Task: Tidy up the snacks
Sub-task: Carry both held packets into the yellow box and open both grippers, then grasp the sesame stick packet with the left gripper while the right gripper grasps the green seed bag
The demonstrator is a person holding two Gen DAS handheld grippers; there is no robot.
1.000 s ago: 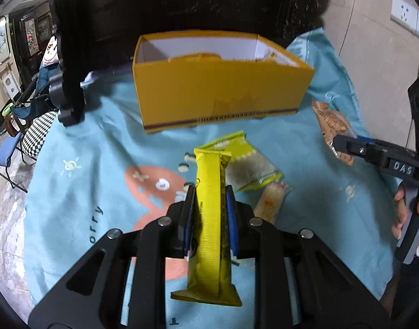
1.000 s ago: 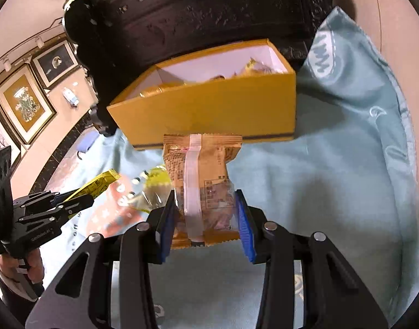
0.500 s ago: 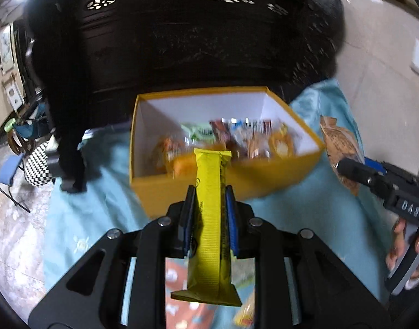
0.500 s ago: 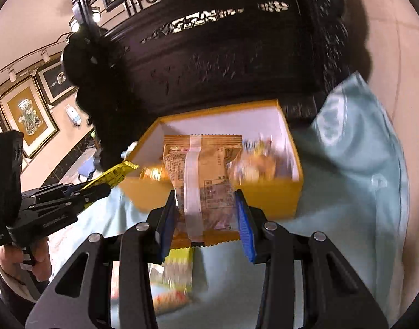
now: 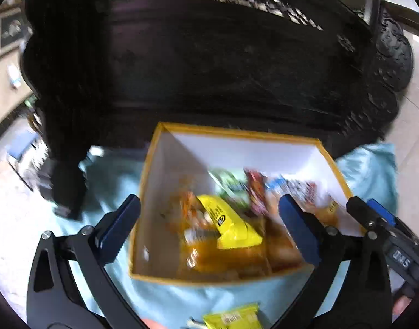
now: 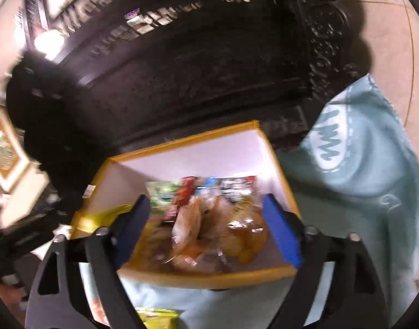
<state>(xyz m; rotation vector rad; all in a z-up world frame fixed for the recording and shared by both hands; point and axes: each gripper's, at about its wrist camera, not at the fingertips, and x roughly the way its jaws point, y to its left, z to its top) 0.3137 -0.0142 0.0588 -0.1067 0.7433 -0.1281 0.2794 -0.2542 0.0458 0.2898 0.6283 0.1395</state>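
Both grippers hang over the open yellow box [image 5: 151, 181], each tilted down into it. The left gripper [image 5: 209, 230] has just been opening its jaws, and they now stand wide apart with nothing pinched between the blue pads [image 5: 118, 227]. Below that gap the yellow snack bar [image 5: 228, 224] lies loose in the box on top of the orange packets, slanting toward the near wall.

The right gripper [image 6: 206, 235] has also just been opening; its jaws are spread and free of any wrapper. The brown cookie packet [image 6: 193, 224] rests in the box between and beneath the fingers, touching neither pad as far as one can see (the blur makes the edges soft). Beside it sits a heap of golden, shiny packets [image 6: 245, 235], and along the far white wall stand a green packet [image 6: 162, 192], a red one [image 6: 186, 189] and a few blue and dark ones.

The box stands on a light blue cloth [image 6: 360, 192], close against a dark carved cabinet [image 5: 209, 63]. On the cloth in front of the box, still outside it, lies a green-yellow packet [image 5: 231, 318]. From the left view the right gripper's black frame [image 5: 387, 235] shows at the edge, just beside the box's right wall.
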